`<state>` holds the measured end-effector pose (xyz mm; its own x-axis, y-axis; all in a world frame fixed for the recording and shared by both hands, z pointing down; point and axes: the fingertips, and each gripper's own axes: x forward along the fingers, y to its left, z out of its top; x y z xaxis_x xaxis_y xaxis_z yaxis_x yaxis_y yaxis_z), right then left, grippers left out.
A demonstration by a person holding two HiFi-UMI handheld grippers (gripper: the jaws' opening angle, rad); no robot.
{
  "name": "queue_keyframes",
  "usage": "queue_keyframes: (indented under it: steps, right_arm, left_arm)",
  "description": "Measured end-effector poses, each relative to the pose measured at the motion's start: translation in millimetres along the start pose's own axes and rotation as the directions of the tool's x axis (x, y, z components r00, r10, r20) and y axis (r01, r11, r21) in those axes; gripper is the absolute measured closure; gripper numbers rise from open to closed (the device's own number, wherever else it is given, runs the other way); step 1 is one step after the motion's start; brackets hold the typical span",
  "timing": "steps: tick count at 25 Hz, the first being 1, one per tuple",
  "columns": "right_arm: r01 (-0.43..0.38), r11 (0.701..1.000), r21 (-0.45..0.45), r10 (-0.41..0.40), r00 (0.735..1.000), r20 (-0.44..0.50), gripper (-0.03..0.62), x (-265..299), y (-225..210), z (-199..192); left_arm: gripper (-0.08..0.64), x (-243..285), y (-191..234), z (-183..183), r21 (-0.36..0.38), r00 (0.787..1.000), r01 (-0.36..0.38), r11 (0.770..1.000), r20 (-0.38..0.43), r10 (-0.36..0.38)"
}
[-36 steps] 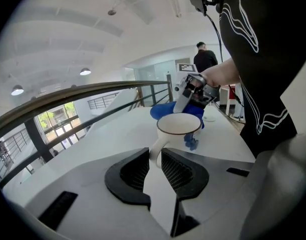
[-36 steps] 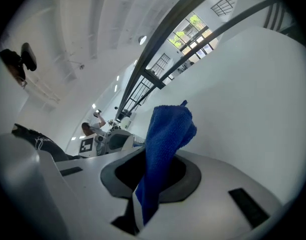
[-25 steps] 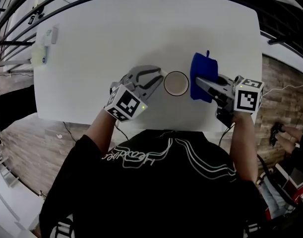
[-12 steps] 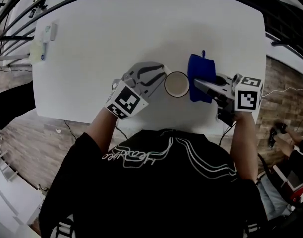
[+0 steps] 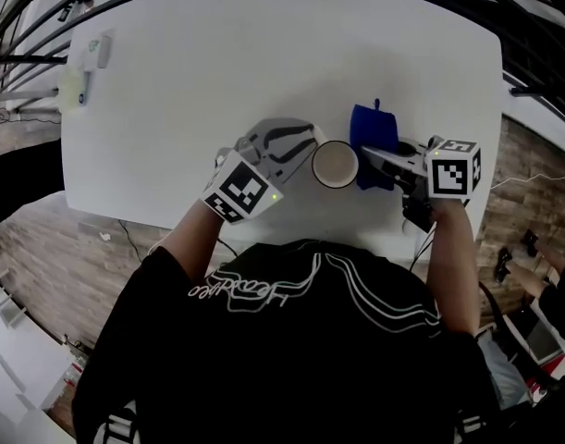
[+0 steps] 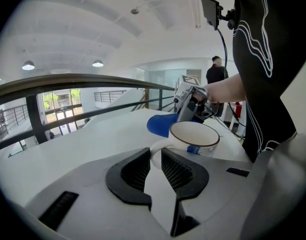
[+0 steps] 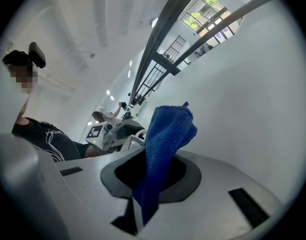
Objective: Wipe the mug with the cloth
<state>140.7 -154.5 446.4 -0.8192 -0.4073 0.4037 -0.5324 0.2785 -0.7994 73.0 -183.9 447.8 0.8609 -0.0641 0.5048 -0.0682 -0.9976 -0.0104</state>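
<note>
A white mug [image 5: 336,164] with a dark rim stands on the white table [image 5: 264,54], near its front edge. My left gripper [image 5: 304,146] comes at it from the left and is shut on the mug's handle [image 6: 155,151], which sits between the black pads [image 6: 180,170]. My right gripper [image 5: 369,160] is shut on a blue cloth [image 5: 374,135] just right of the mug. The cloth [image 7: 168,134] stands up out of the jaws and hangs against the mug's right side. In the left gripper view the mug [image 6: 194,136] has the cloth [image 6: 160,124] behind it.
Small white and yellowish objects [image 5: 83,70] lie at the table's far left corner. Dark railings [image 5: 23,7] curve round the table. The table's front edge [image 5: 264,234] runs just before the person's body. A person [image 6: 215,74] stands far off.
The right gripper has brought the cloth down and leftward until it meets the mug's side. The left gripper keeps its hold on the handle, with a slight roll.
</note>
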Motion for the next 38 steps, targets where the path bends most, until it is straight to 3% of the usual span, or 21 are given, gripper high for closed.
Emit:
queue_keyframes:
  steps: [6, 13, 19, 22, 26, 29, 38]
  right_arm:
    - [0.066, 0.996, -0.057, -0.073, 0.991, -0.116, 0.538, 12, -14, -9]
    - [0.046, 0.993, -0.105, -0.07, 0.97, -0.234, 0.538, 23, -20, -12]
    - [-0.036, 0.985, -0.171, -0.004, 0.974, -0.225, 0.538, 7, -8, 8]
    - [-0.109, 0.973, -0.203, 0.07, 0.979, -0.191, 0.538, 2, 5, 23]
    - [-0.229, 0.942, -0.246, 0.176, 0.96, -0.219, 0.538, 0, 25, 27]
    - [-0.254, 0.925, -0.283, 0.184, 0.95, -0.251, 0.538, 1, 26, 28]
    - [-0.346, 0.895, -0.282, 0.258, 0.917, -0.305, 0.538, 11, 28, 33]
  left_arm:
    - [0.491, 0, 0, 1, 0.005, 1.0, -0.003, 1.0, 0.009, 0.002]
    - [0.492, 2, 5, 1, 0.004, 1.0, -0.012, 1.0, 0.006, 0.012]
    - [0.492, 2, 6, 2, 0.031, 1.0, -0.006, 0.999, 0.002, 0.006]
    - [0.492, 3, 8, 2, 0.043, 1.0, 0.007, 0.999, 0.001, -0.007]
    - [0.494, 7, 8, 4, 0.056, 0.999, 0.033, 0.998, 0.0, -0.033]
    - [0.494, 10, 8, 5, 0.065, 0.999, 0.054, 0.996, -0.003, -0.054]
    - [0.495, 20, 13, 5, 0.064, 0.998, 0.07, 0.995, -0.015, -0.069]
